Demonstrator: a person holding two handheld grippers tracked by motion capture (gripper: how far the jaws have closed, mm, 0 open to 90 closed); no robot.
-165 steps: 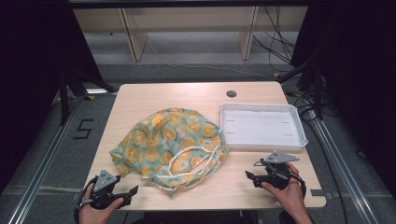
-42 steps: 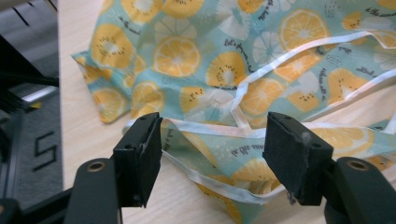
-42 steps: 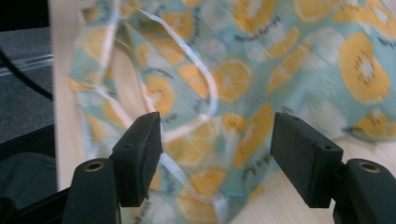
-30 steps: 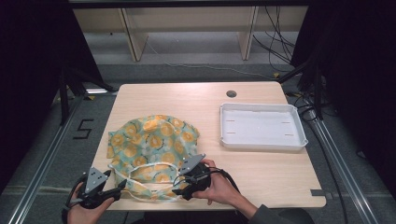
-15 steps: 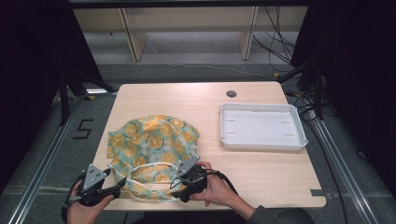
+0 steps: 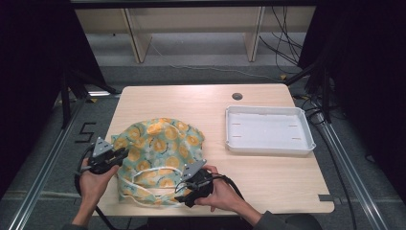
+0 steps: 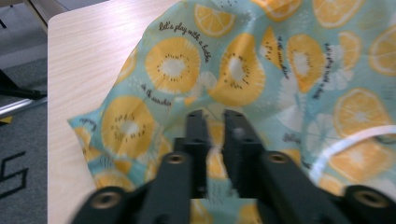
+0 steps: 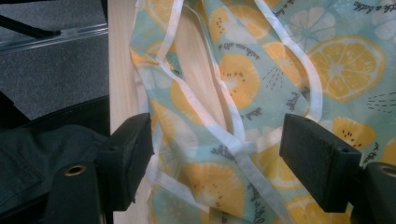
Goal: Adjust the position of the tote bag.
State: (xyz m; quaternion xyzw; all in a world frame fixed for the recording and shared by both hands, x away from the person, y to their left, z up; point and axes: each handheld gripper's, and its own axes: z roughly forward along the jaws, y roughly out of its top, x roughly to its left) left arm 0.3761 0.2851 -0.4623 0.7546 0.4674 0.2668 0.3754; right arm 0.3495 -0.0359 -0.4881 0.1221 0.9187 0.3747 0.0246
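The cloth (image 6: 160,143) lies crumpled at the counter's (image 6: 201,98) seven o'clock. The left claw (image 7: 215,135) is pinched narrow on its edge; the right claw (image 8: 219,154) gapes wide over the white straps (image 8: 243,154). Likely mid-grasp: next it should close on a strap.

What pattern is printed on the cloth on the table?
Orange and yellow citrus slices on pale teal cloth, with small script lettering; clearest in the left gripper view.

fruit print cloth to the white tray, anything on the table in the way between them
Nothing visible does. Bare tabletop lies between the fruit print cloth and the white tray, which sits empty. The left claw is shut on the cloth; the right claw is open over its near edge.
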